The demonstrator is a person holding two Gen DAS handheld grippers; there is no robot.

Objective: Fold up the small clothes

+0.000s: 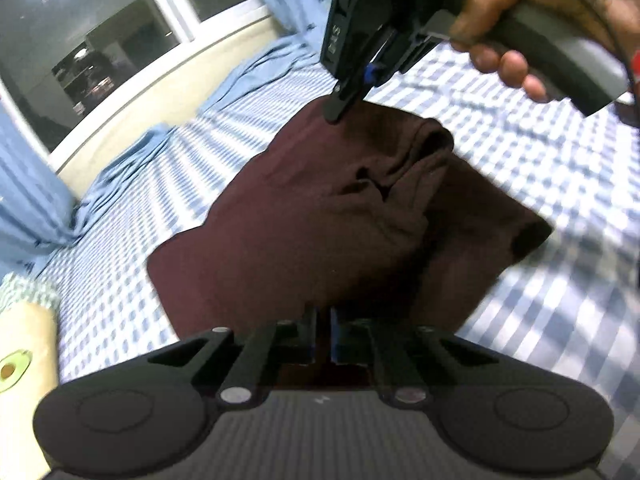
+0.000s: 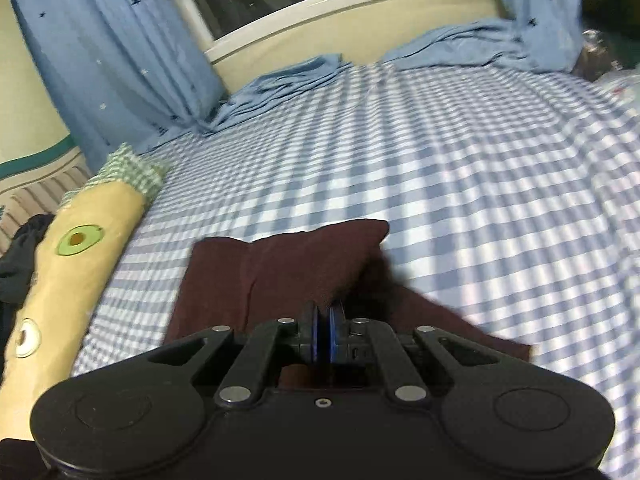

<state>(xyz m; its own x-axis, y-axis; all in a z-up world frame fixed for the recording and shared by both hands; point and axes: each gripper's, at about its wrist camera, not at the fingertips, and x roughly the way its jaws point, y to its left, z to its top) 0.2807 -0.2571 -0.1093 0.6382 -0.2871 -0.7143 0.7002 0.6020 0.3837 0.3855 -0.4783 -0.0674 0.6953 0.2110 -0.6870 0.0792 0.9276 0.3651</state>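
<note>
Both the left gripper [image 1: 323,334] and right gripper [image 1: 340,110] have fingers clenched on the maroon garment [image 1: 304,216]; no writing legible.

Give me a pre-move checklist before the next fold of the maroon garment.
1. Right gripper pinching the maroon garment at its far edge: ok.
2. Left gripper shut on the near edge: ok, cloth sits between its fingers.
3. Garment flat: not ok, bunched folds in the middle.
4. Landing area on the checked sheet: ok, bare beyond the garment.
5. Avocado-print cushion apart from the garment: ok.
6. Fold edges aligned: cannot tell, image blurred.
</note>
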